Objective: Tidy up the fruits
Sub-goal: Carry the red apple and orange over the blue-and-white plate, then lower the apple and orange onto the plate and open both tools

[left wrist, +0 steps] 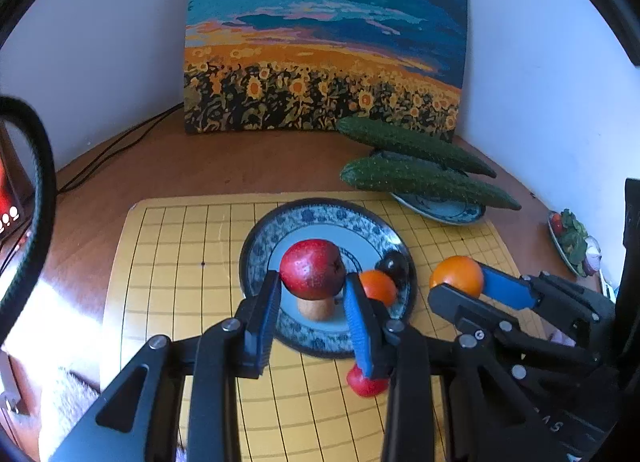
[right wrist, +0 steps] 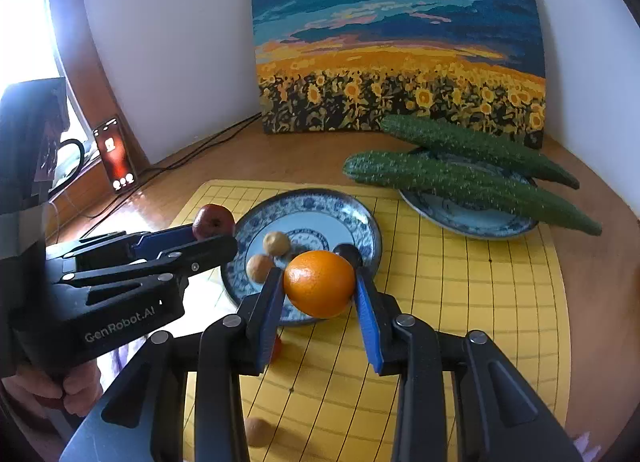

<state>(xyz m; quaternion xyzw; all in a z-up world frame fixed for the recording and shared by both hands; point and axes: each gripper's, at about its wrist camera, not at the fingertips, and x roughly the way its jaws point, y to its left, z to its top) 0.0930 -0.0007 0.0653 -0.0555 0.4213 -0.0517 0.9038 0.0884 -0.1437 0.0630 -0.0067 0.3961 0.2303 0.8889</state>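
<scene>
- Left gripper (left wrist: 310, 292): jaws clamped on a red apple (left wrist: 312, 268), one blue pad on each side; the apple is held above the near plate (left wrist: 256, 246)
- Right gripper (right wrist: 320, 294): jaws clamped on an orange (right wrist: 319, 283), held over the plate's near rim, towards the mat's right side; seen from the left wrist view, it stands just right of the plate
- A hand (right wrist: 60, 390) grips the left gripper's handle at the lower left of the right wrist view
- Near plate: blue-and-white patterned, at the middle of a yellow gridded mat (right wrist: 460, 302); it carries two small brown round fruits (right wrist: 276, 244), a dark round fruit (left wrist: 394, 262) at its right rim and, in the left wrist view, a second orange fruit (left wrist: 378, 286)
- Far plate (right wrist: 472, 218): same pattern, at the mat's far right corner; two cucumbers (right wrist: 472, 182) lie across it, side by side and overhanging its rim
- On the mat near its front edge: one small red fruit (left wrist: 366, 382), partly hidden by a finger, and one brown round fruit (right wrist: 258, 432)
- Surface: brown wooden tabletop (left wrist: 208, 158) under the mat; a sunflower-field painting (left wrist: 324, 42) leans on the white wall at the far edge
- Left edge: a lit phone (right wrist: 116, 152) stands upright, with dark cables (left wrist: 120, 142) running along the tabletop
- Right edge: a dish of mixed greens (left wrist: 572, 240), only partly seen
</scene>
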